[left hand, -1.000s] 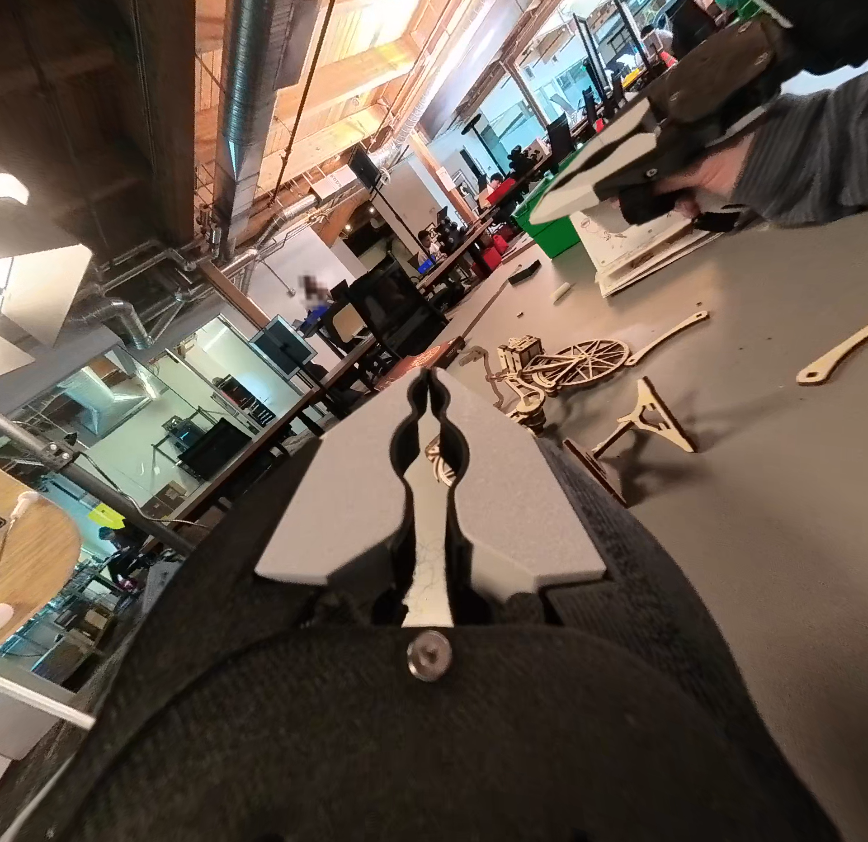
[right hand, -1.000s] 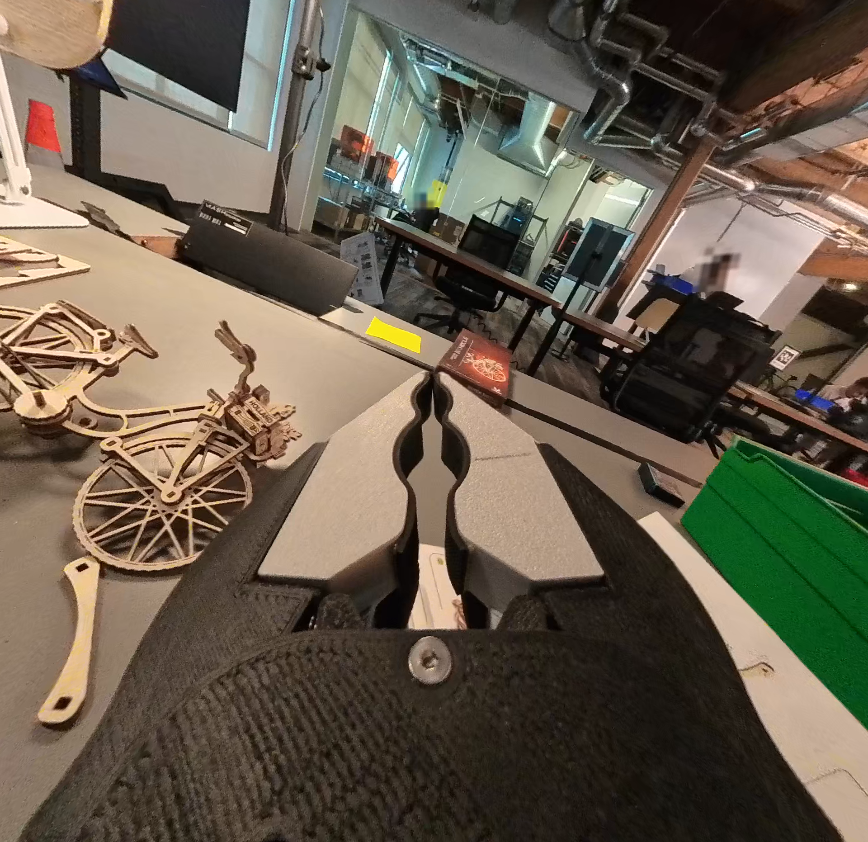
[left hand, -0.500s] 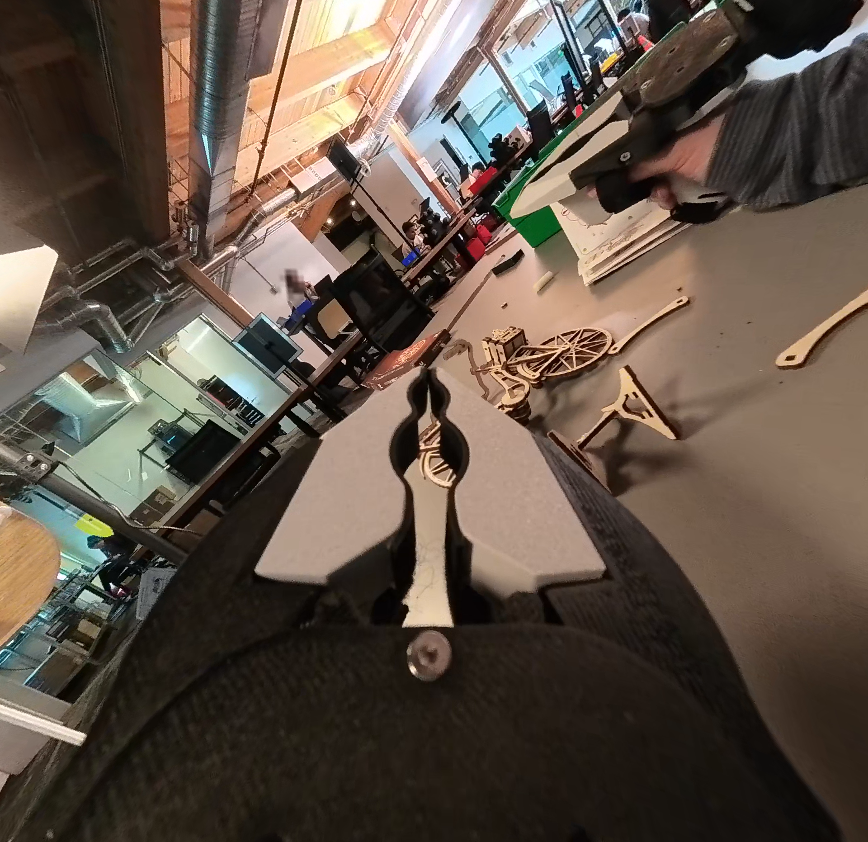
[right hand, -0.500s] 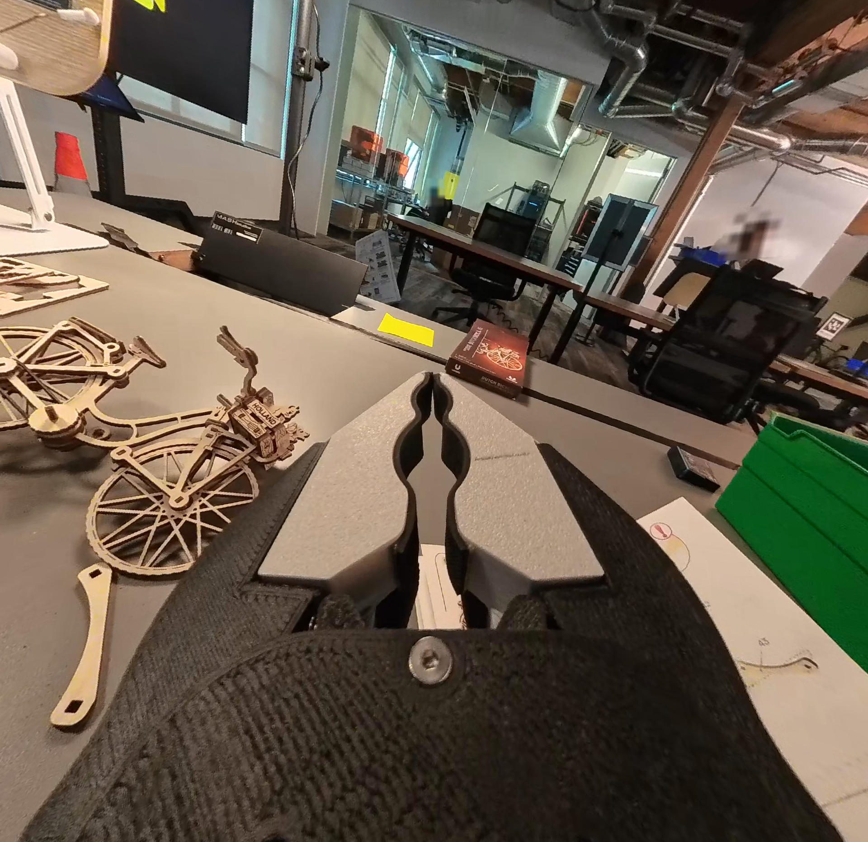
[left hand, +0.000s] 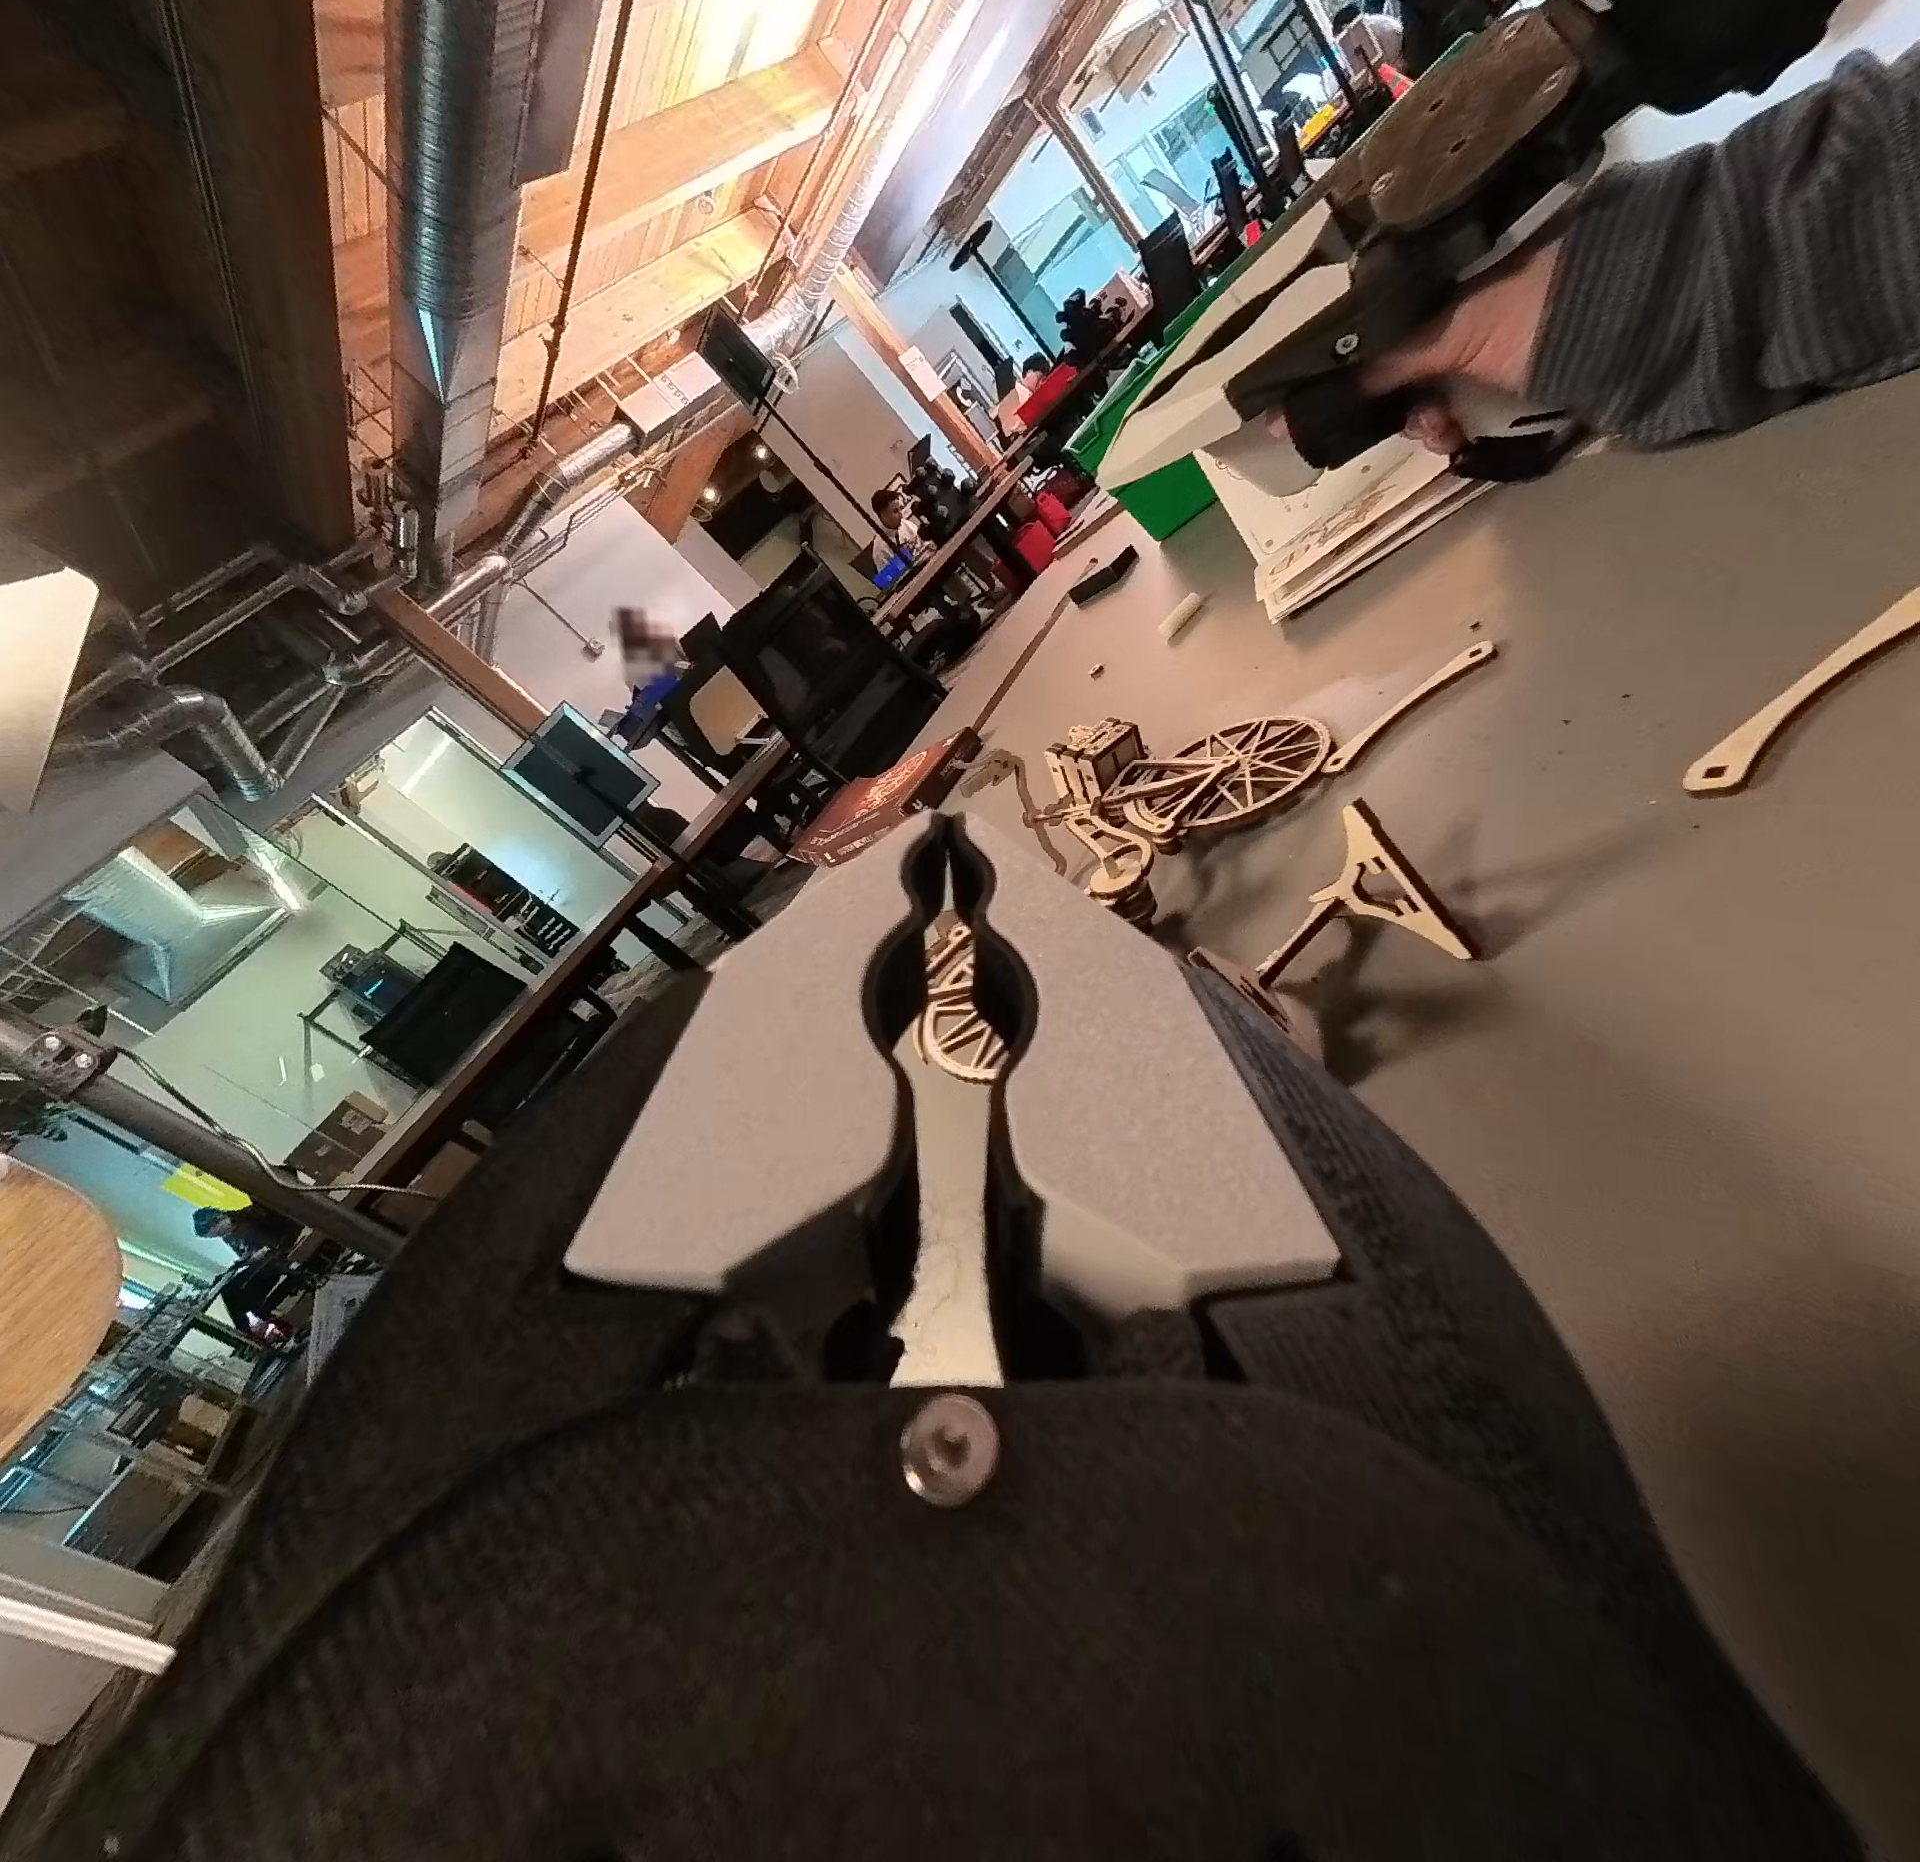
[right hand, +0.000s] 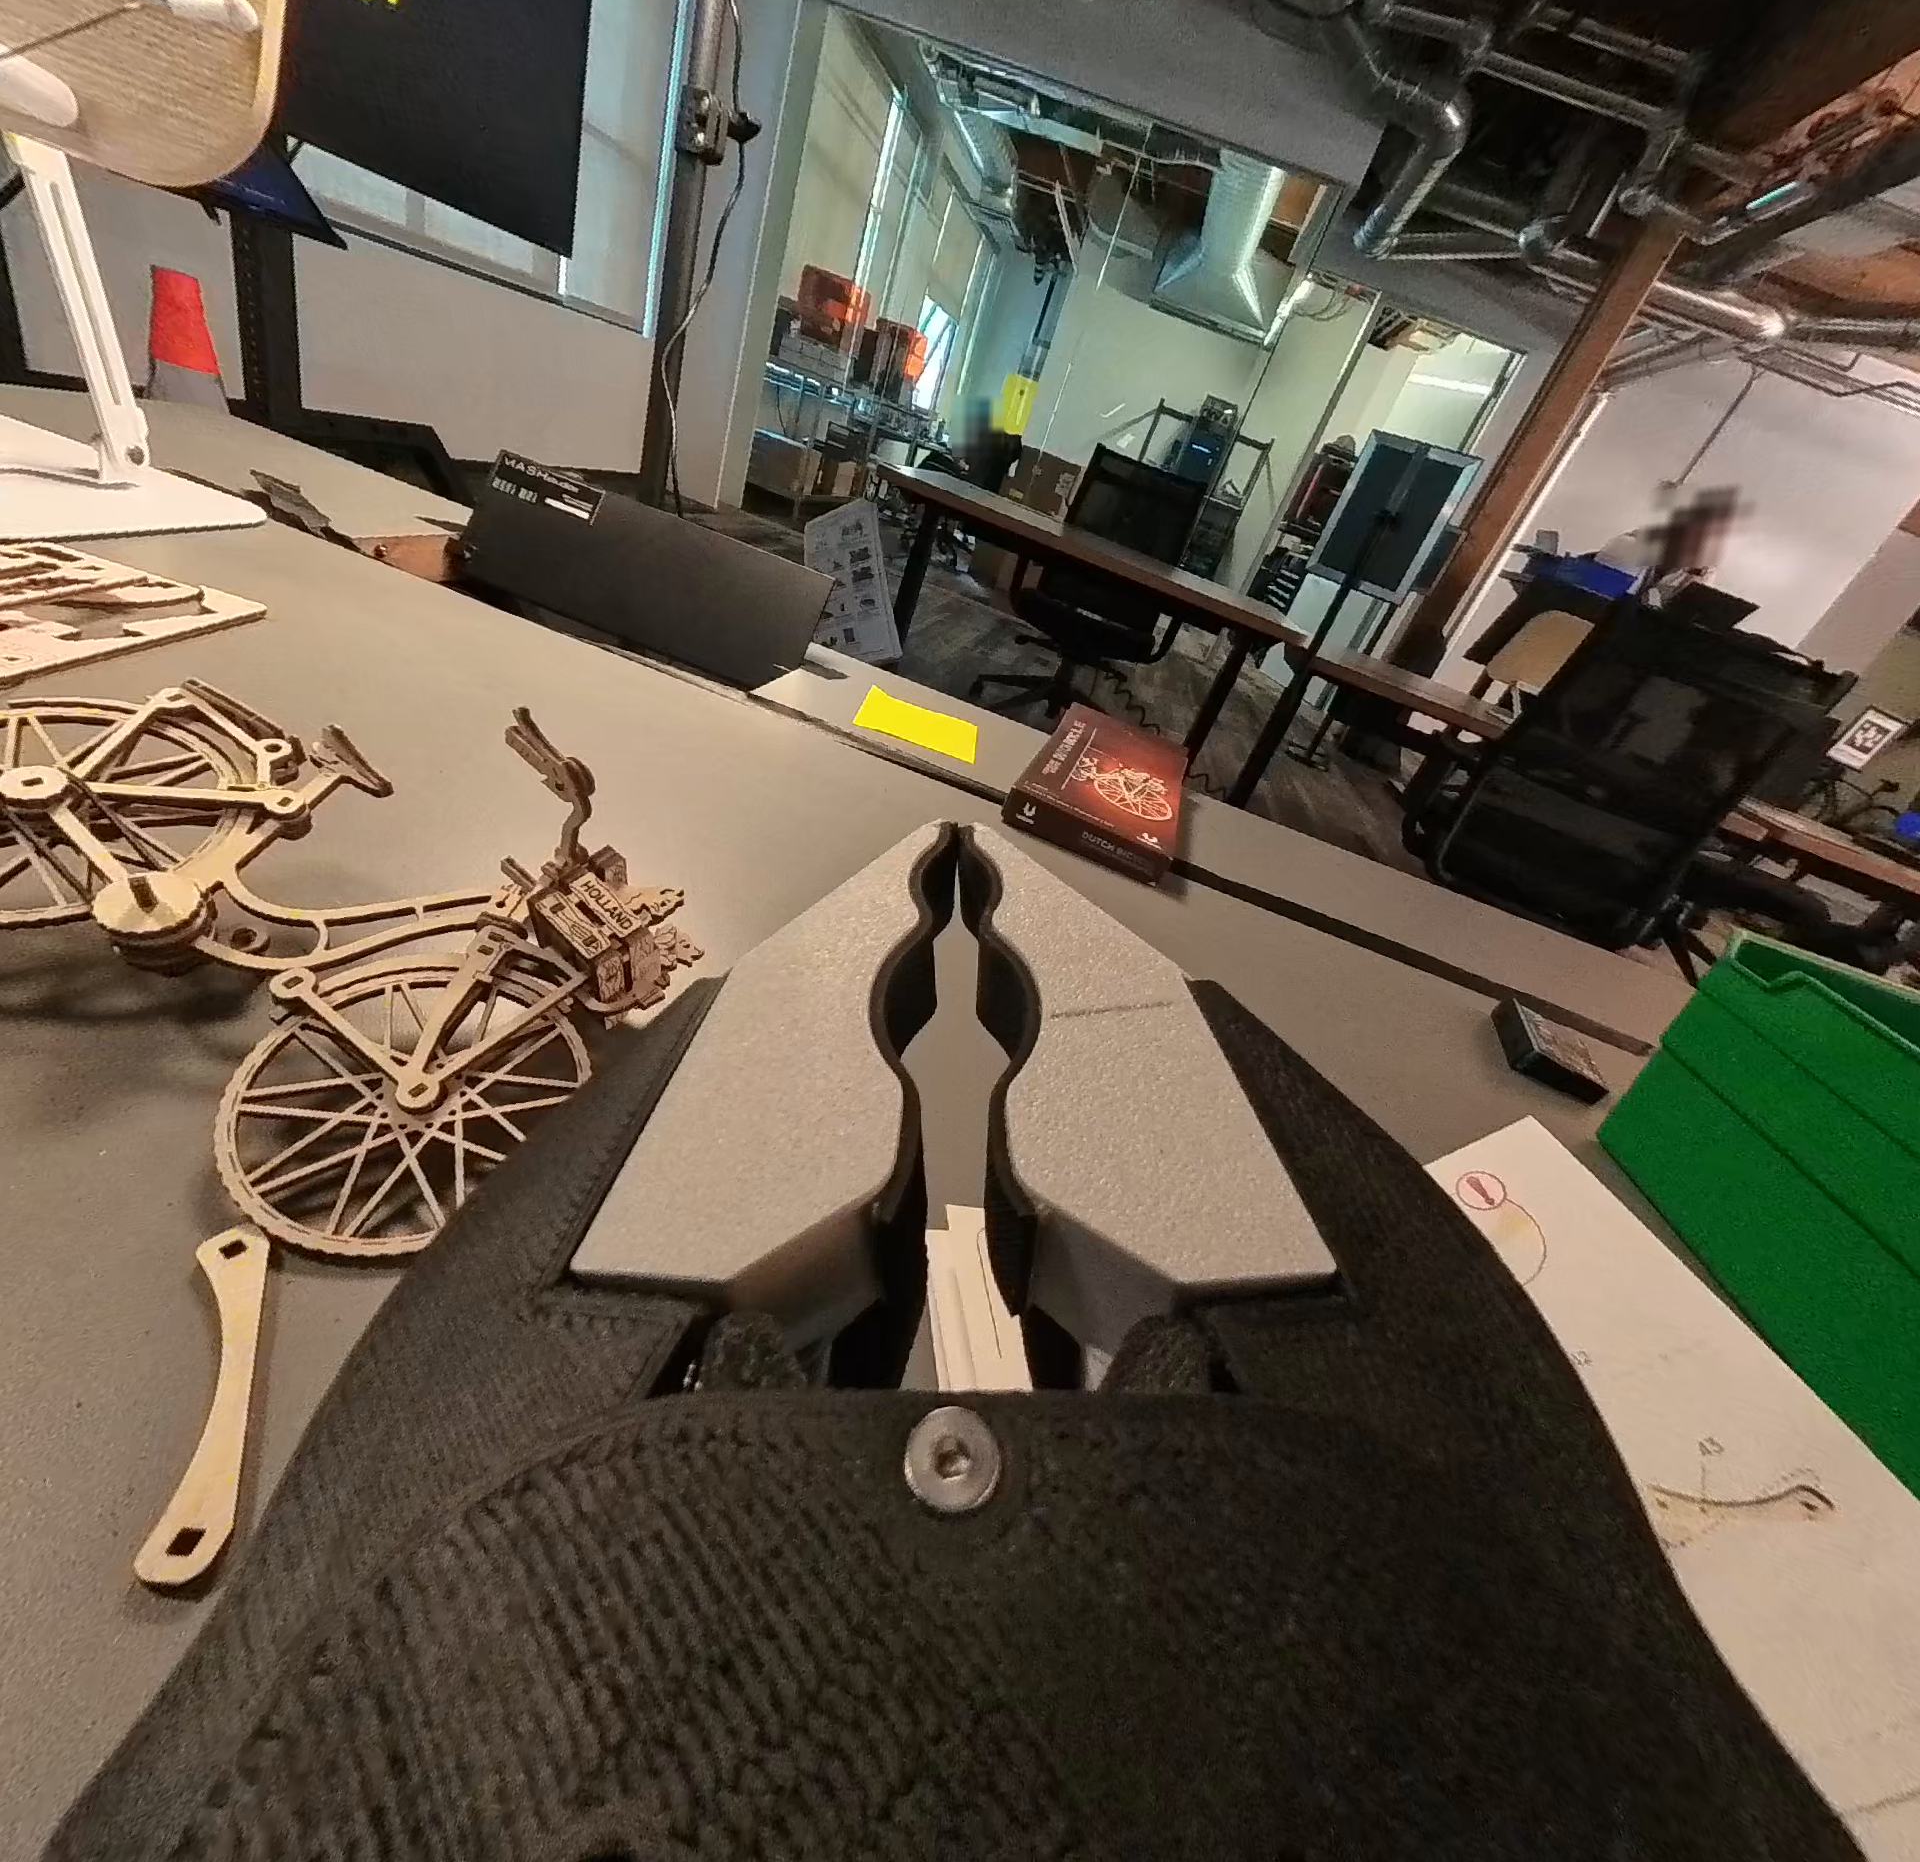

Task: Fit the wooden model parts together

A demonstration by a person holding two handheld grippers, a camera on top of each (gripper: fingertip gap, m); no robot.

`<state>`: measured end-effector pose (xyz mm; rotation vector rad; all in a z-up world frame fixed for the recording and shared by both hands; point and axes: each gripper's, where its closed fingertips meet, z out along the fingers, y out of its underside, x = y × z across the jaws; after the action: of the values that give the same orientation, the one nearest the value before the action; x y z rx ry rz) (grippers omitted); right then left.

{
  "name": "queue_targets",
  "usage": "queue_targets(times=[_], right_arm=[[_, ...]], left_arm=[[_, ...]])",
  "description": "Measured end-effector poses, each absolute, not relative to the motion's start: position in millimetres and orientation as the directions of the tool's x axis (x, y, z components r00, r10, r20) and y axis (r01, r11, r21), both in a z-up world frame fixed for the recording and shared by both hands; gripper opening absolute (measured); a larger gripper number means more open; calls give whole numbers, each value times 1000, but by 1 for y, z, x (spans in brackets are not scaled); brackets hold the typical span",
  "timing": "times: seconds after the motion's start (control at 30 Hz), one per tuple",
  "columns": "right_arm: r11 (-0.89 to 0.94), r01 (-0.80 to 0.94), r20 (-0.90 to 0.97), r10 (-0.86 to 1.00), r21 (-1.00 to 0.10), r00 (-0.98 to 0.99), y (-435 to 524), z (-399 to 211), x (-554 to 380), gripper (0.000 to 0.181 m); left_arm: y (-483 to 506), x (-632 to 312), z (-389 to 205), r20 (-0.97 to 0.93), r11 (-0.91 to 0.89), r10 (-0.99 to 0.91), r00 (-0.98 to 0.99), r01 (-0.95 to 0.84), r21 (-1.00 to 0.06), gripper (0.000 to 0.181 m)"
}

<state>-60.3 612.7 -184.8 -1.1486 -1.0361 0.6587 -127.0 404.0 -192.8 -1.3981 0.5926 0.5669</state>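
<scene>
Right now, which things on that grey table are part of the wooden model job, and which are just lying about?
Part of the job:
wooden bicycle
loose curved strip
triangular stand piece
cut-out part sheet
instruction sheet

Just lying about:
green bin
dark red box
yellow note
small black block

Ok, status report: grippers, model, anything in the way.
Left gripper and right gripper: jaws shut, nothing held. Wooden bicycle lies flat on the table, loose curved strip beside its wheel. Nothing blocking it.
</scene>
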Motion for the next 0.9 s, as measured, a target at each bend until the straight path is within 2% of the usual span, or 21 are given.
queue_targets(times=[0.3,0.37,0.43,0.47,0.57,0.7,0.8,0.9], right_arm=[[318,85,325,860,-944,394,611,-186,-63,0],[317,84,324,860,-945,394,611,-186,-63,0],[316,81,322,861,-945,393,611,-186,-63,0],[315,81,321,862,-946,393,611,-186,-63,0],[314,83,321,863,-946,391,610,-186,-63,0],[314,74,318,872,-947,373,605,-185,-65,0],[317,60,319,889,-946,330,595,-184,-69,2],[316,37,315,917,-948,245,578,-184,-77,7]], left_arm=[[403,-122,-195,-667,92,-18,745,-663,-743,0],[398,-103,-193,-544,115,-179,820,-531,-839,21],[396,-93,-188,-364,43,-287,886,-368,-929,47],[397,-94,-190,-338,-5,-296,893,-355,-935,49],[404,-103,-217,-348,-173,-287,892,-406,-897,46],[409,-104,-256,-267,-359,-322,908,-378,-853,39],[411,-108,-263,-255,-399,-306,917,-367,-840,24],[412,-108,-266,-236,-419,-314,920,-357,-835,20]])
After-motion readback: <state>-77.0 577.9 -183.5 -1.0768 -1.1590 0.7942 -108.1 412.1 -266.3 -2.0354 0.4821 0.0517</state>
